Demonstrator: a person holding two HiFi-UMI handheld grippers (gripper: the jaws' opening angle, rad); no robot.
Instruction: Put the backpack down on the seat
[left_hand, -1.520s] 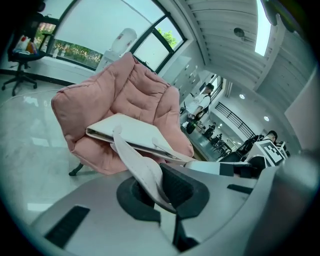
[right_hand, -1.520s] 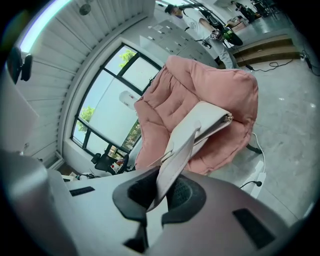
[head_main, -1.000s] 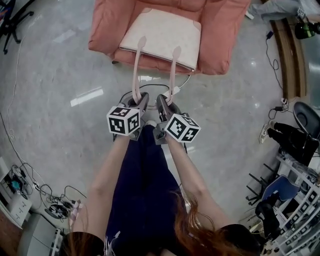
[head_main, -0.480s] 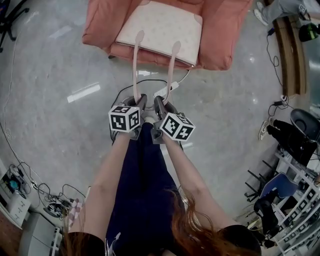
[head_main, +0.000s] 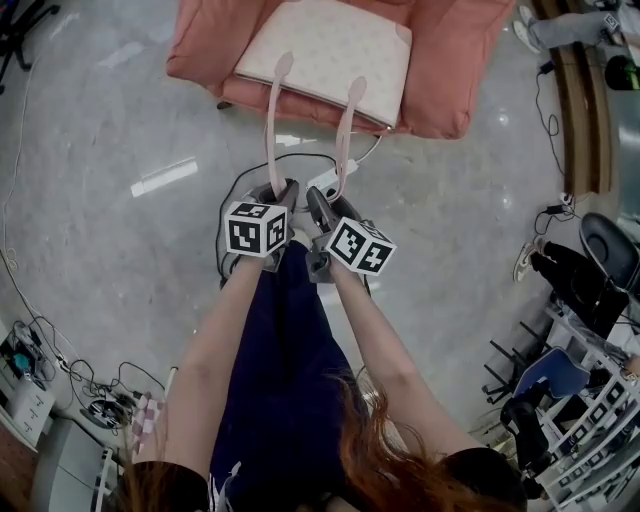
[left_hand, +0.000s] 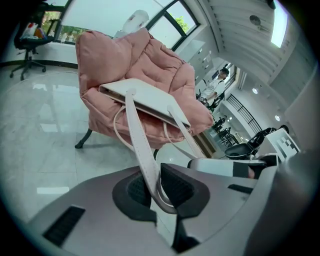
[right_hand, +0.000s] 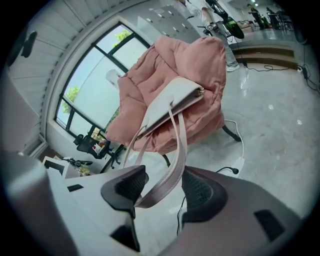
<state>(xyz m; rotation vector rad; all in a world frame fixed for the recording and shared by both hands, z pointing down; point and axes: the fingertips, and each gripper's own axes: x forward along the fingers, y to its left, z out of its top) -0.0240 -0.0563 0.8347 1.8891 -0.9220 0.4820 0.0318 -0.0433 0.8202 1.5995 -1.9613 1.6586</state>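
Observation:
A cream backpack (head_main: 330, 45) lies flat on the seat of a pink cushioned chair (head_main: 450, 70). Its two pale pink straps run down off the seat's front edge toward me. My left gripper (head_main: 283, 190) is shut on the left strap (head_main: 272, 130); in the left gripper view the strap (left_hand: 142, 145) is pinched between the pads. My right gripper (head_main: 318, 197) has its jaws opening. The right strap (right_hand: 175, 160) hangs loose in the gap between them, with a clear space beside it. Both grippers hang side by side just in front of the chair.
Black cables and a white power strip (head_main: 325, 180) lie on the glossy grey floor under the grippers. A brown step (head_main: 580, 100) and racks with dark gear (head_main: 580, 300) stand at the right. My legs in dark trousers (head_main: 280, 380) fill the lower middle.
The right gripper's jaws have come apart and let go of the right strap. The left gripper keeps its hold. Both hands stay about where they were.

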